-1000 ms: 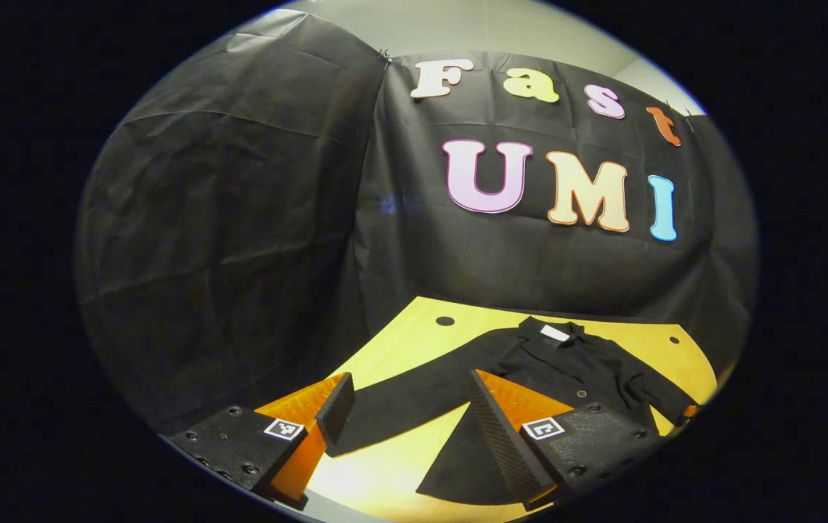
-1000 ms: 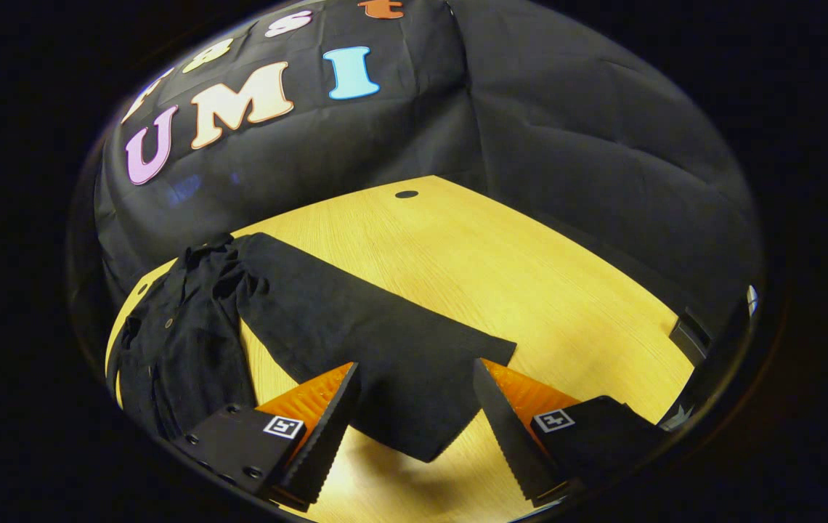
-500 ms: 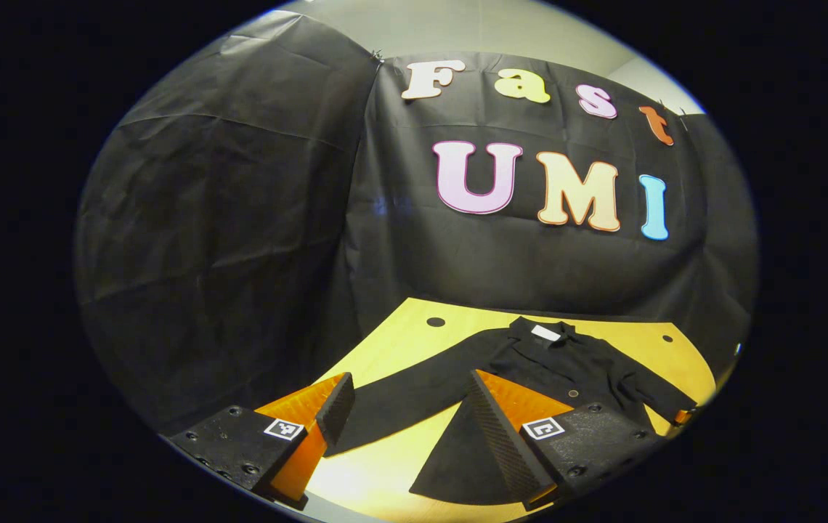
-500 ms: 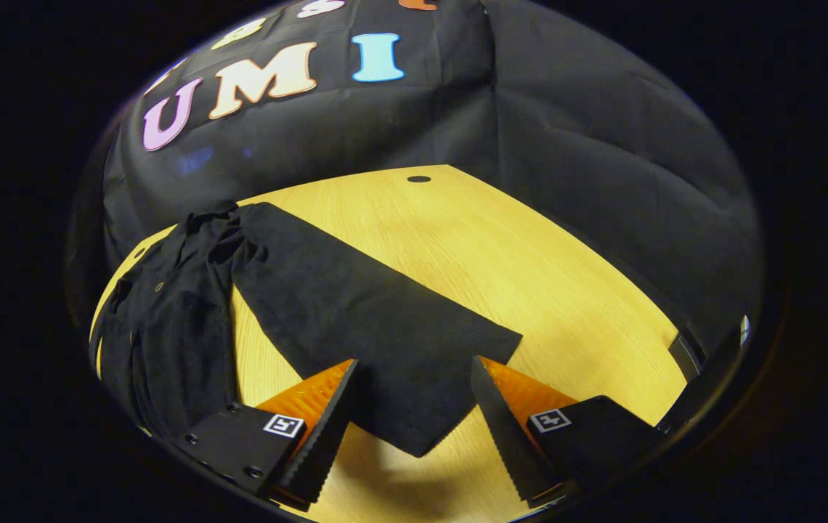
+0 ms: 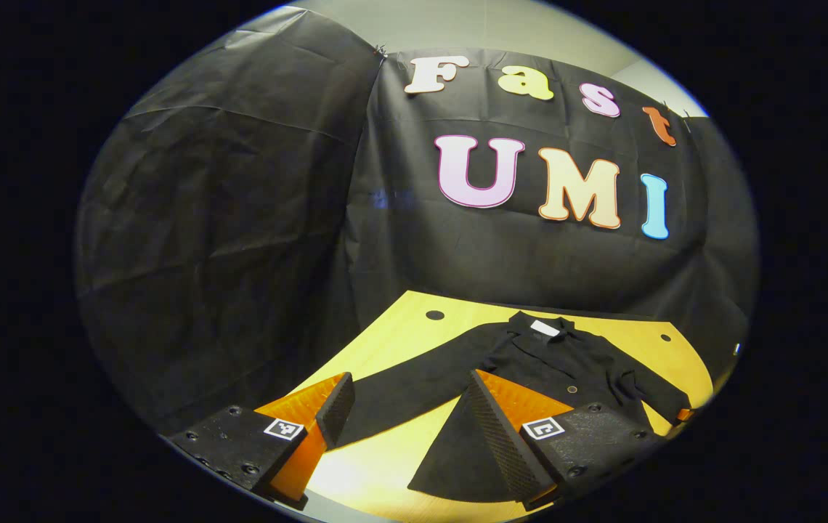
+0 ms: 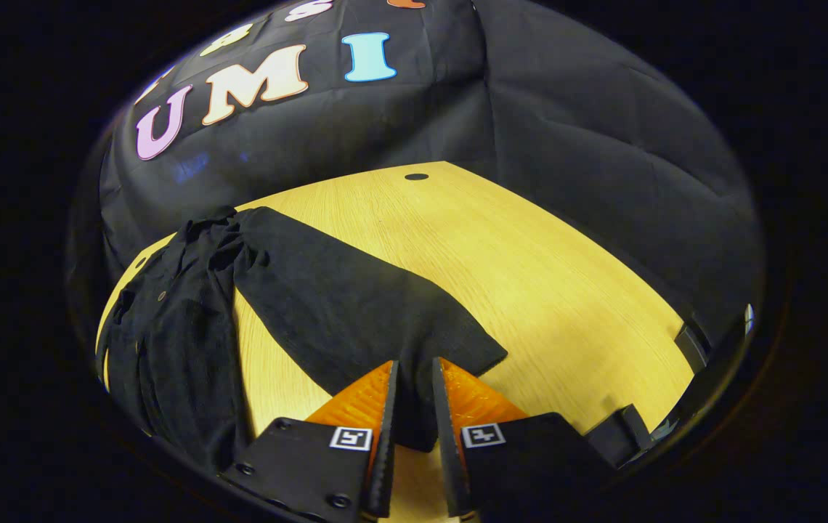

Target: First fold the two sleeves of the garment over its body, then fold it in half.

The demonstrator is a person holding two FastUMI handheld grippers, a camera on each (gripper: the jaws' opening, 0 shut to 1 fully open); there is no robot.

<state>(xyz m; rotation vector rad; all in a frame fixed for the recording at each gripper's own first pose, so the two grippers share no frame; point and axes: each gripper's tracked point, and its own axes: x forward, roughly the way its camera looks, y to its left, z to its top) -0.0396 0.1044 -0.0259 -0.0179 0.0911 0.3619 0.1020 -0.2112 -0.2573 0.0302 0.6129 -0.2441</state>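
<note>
A black button-up shirt (image 5: pixel 566 363) lies flat on the yellow wooden table (image 5: pixel 363 472), collar with a white label at the far end. Its one sleeve (image 5: pixel 450 359) runs toward my left gripper (image 5: pixel 410 392), which is open, its fingers standing either side of the cuff end. In the right gripper view the shirt body (image 6: pixel 167 341) lies at the left and the other sleeve (image 6: pixel 341 290) stretches out across the table (image 6: pixel 530 269). My right gripper (image 6: pixel 414 378) is shut on that sleeve's cuff, with cloth pinched between both fingers.
Small dark round holes (image 5: pixel 434 315) (image 6: pixel 416 176) mark the tabletop near its far corners. Black cloth walls close the booth behind and beside the table. A dark object (image 6: pixel 690 338) sits at the table's right edge in the right gripper view.
My right gripper's fingers have closed together onto the sleeve cuff. The left gripper has stayed open and shifted only slightly.
</note>
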